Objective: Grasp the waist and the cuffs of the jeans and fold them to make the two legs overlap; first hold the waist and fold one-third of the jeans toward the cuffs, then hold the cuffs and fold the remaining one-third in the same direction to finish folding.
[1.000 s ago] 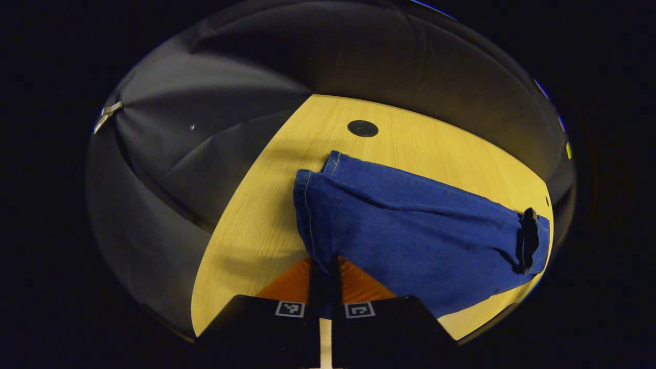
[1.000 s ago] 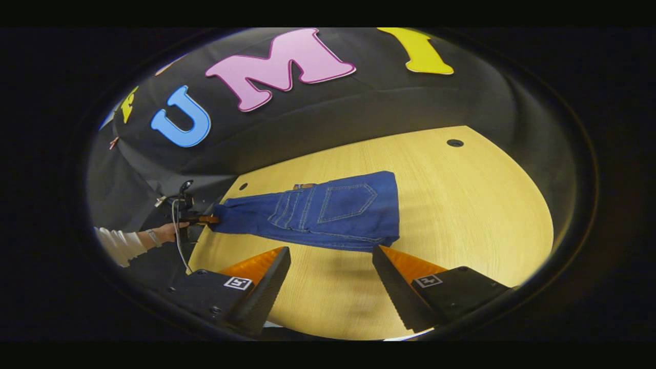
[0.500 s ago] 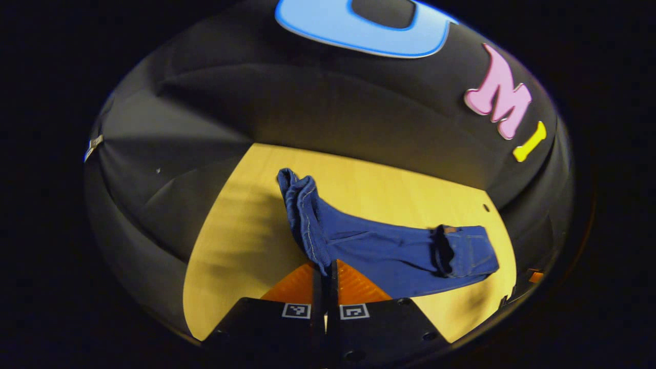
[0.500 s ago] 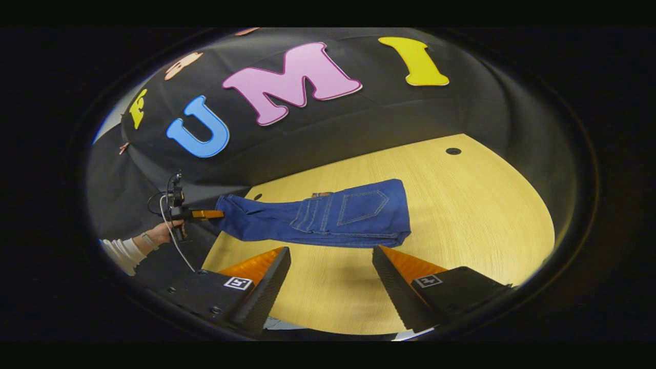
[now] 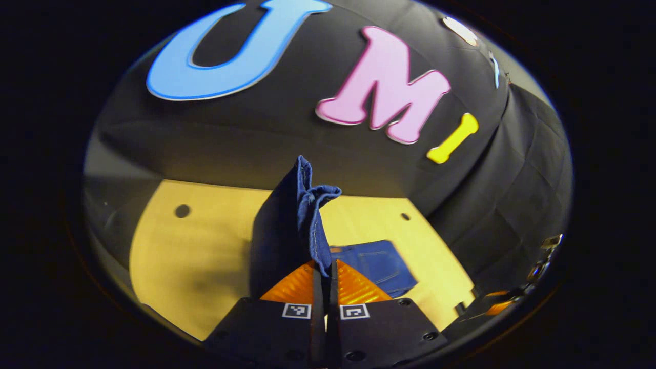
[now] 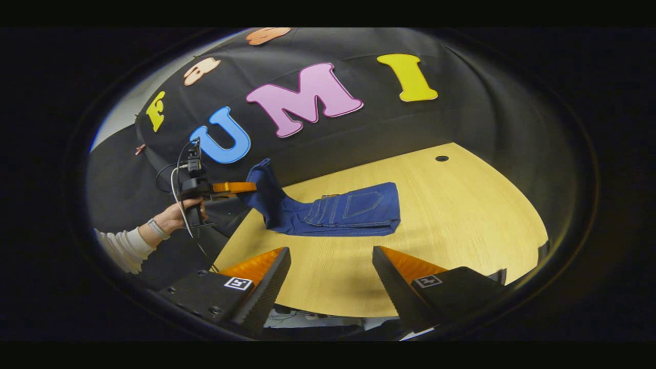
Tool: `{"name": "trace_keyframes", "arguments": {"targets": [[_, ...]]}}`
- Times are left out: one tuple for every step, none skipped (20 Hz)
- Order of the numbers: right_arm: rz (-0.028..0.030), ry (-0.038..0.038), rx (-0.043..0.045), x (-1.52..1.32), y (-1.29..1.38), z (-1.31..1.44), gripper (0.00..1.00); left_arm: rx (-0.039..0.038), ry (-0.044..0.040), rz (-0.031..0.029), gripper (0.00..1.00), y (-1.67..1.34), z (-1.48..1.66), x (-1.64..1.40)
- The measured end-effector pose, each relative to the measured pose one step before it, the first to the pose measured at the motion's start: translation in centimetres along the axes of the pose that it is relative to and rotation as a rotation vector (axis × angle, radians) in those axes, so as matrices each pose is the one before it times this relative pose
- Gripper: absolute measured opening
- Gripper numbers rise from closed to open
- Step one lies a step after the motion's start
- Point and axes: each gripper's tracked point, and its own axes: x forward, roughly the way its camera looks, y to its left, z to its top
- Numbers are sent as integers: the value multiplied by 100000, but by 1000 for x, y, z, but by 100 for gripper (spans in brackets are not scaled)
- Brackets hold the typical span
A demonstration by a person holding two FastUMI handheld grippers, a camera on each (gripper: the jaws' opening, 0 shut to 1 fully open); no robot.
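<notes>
A: In the left gripper view, what has the left gripper point(image 5: 325, 274) got?

B: Its orange fingers point(image 5: 293, 284) are pressed together on the cuffs point(image 5: 310, 197) of the jeans point(image 5: 376, 264), lifted upright above the wooden table point(image 5: 200, 256). The waist end lies flat beyond, pocket side up.

A: And the right gripper view?

B: The right gripper point(image 6: 330, 266) is spread wide and empty, poised over bare table near the jeans. Across the table a hand point(image 6: 177, 218) holds the left gripper, the cuffs raised and the leg sloping down to the folded stack.

A: How far along?

B: I judge the legs are overlapped and the waist third is folded, since the pocket panel sits doubled on top. The last third is mid-fold: cuffs are up, not laid over.

A: Anything unclear?

B: The lifted denim hides the fold line in the left gripper view, and whether both cuffs are pinched can't be told.
</notes>
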Motion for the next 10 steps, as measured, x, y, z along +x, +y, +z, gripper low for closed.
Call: {"name": "trace_keyframes", "arguments": {"targets": [[-973,274,-424,-299,-1500,76,98,1556,1071,-1636,6,-2661,-642,1872],[-1175,1114,625,-404,-1569,62,98,2691,3904,630,6,-1919,-1410,1793],[-108,-19,908,-698,-1151,380,98,3519,3533,2243,6,-1602,-1406,2163],[-137,-1157,106,-680,-1090,718,98,3151,3464,1892,6,-1387,-1369,2695],[-609,-985,-1621,-791,-1248,597,98,3010,3106,2367,6,-1209,-1510,2657],[-1894,-879,-2853,-770,-1736,291,98,1443,3481,3594,6,-665,-1664,2073],[-1908,84,-2430,-654,-2061,-261,98,445,4490,3779,6,-834,-1827,2068],[-1991,1592,-1027,-375,-1958,-579,98,328,4601,4241,6,-406,-1766,1870],[-1375,1702,-57,-622,-1773,-743,98,1167,3609,4070,6,-251,-1364,1553],[-590,1193,518,-604,-1478,-642,98,1556,2455,3480,7,-188,-1079,1610]]}}
